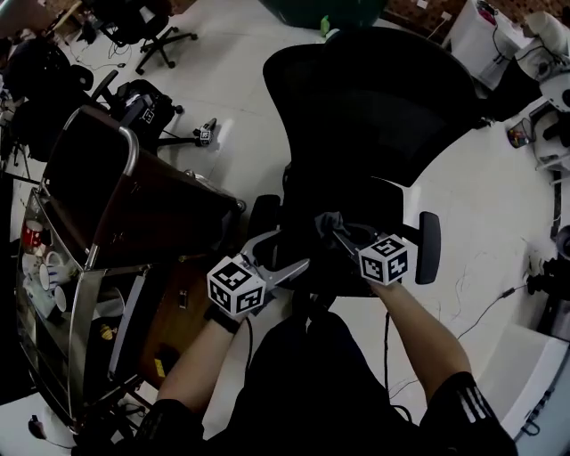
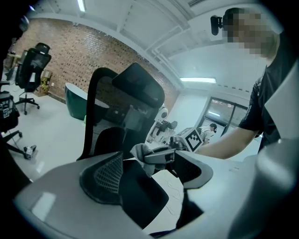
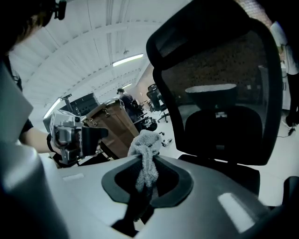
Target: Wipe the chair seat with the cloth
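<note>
The black office chair (image 1: 374,98) stands in front of me, its dark seat (image 1: 370,209) just below the mesh back. My right gripper (image 1: 337,233) is shut on a grey cloth (image 1: 328,221) that hangs just above the front of the seat. In the right gripper view the cloth (image 3: 145,154) is pinched between the jaws of the right gripper (image 3: 147,175). My left gripper (image 1: 287,258) is held open at the seat's front left edge, holding nothing. Through the open left gripper (image 2: 153,179) I see the cloth (image 2: 139,151) and the chair (image 2: 135,88).
A brown cabinet (image 1: 134,196) stands close on the left, with a metal cart (image 1: 80,312) carrying cups beside it. Other office chairs (image 1: 147,27) are at the far left. The chair's armrests (image 1: 429,248) flank the seat. Cables (image 1: 485,307) lie on the white floor at right.
</note>
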### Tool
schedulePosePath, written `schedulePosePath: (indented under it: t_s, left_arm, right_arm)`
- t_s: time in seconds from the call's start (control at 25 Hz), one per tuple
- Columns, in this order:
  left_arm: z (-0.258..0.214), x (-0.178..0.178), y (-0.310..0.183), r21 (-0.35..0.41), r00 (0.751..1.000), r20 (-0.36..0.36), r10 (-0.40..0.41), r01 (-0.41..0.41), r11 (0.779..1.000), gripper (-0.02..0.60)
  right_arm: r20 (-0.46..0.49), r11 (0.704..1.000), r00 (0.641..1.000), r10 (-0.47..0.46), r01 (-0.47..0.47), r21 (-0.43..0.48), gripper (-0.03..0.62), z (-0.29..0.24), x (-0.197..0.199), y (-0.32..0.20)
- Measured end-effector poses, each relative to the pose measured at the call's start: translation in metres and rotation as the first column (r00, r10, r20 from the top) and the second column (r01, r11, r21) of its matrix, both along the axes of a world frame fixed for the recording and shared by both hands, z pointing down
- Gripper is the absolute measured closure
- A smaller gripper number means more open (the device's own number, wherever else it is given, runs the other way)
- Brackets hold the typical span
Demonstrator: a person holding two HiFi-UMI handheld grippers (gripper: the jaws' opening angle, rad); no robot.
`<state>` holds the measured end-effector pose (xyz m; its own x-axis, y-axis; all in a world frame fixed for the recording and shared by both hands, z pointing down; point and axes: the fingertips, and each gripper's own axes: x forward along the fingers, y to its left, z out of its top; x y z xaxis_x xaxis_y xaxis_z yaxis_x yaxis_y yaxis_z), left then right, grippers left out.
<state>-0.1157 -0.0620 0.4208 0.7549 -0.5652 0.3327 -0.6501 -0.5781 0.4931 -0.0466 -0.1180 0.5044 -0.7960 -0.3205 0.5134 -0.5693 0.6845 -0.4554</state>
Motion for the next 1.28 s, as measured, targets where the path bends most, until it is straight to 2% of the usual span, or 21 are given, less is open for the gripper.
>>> schedulePosePath:
  t_s: [0.12, 0.24, 0.48, 0.68, 0.84, 1.0, 1.12, 1.28]
  left_arm:
    - [0.025, -0.005, -0.013, -0.024, 0.999, 0.014, -0.029, 0.030, 0.999, 0.210]
    - [0.050, -0.008, -0.026, -0.039, 0.998, 0.016, -0.059, 0.059, 0.997, 0.210]
    - [0.091, -0.005, -0.048, -0.057, 0.996, 0.004, -0.088, 0.088, 0.994, 0.210]
    - [0.117, -0.003, -0.057, -0.071, 0.995, -0.016, -0.101, 0.099, 0.993, 0.210]
    - [0.127, -0.001, -0.067, -0.061, 0.994, -0.022, -0.107, 0.105, 0.993, 0.210]
    - [0.135, -0.002, -0.074, -0.059, 0.993, -0.024, -0.113, 0.112, 0.992, 0.210]
    - [0.134, 0.002, -0.076, -0.057, 0.994, -0.025, -0.110, 0.108, 0.992, 0.210]
    - [0.132, 0.011, -0.078, -0.054, 0.996, -0.028, -0.089, 0.088, 0.995, 0.210]
  right_arm:
    - [-0.030, 0.998, 0.998, -0.054, 0.053, -0.026, 0.545, 0.041, -0.022, -0.025]
    - [-0.103, 0.993, 0.988, -0.113, 0.110, -0.033, 0.545, 0.091, -0.044, -0.049]
    - [-0.235, 0.984, 0.956, -0.176, 0.166, -0.059, 0.545, 0.194, -0.076, -0.089]
    - [-0.301, 0.981, 0.934, -0.194, 0.188, -0.051, 0.545, 0.261, -0.106, -0.120]
    - [-0.347, 0.966, 0.904, -0.248, 0.257, -0.021, 0.544, 0.290, -0.124, -0.137]
    - [-0.420, 0.945, 0.859, -0.292, 0.327, 0.012, 0.544, 0.315, -0.125, -0.143]
    - [-0.430, 0.937, 0.847, -0.313, 0.350, 0.007, 0.545, 0.326, -0.112, -0.142]
    - [-0.490, 0.940, 0.818, -0.301, 0.342, -0.005, 0.545, 0.338, -0.059, -0.149]
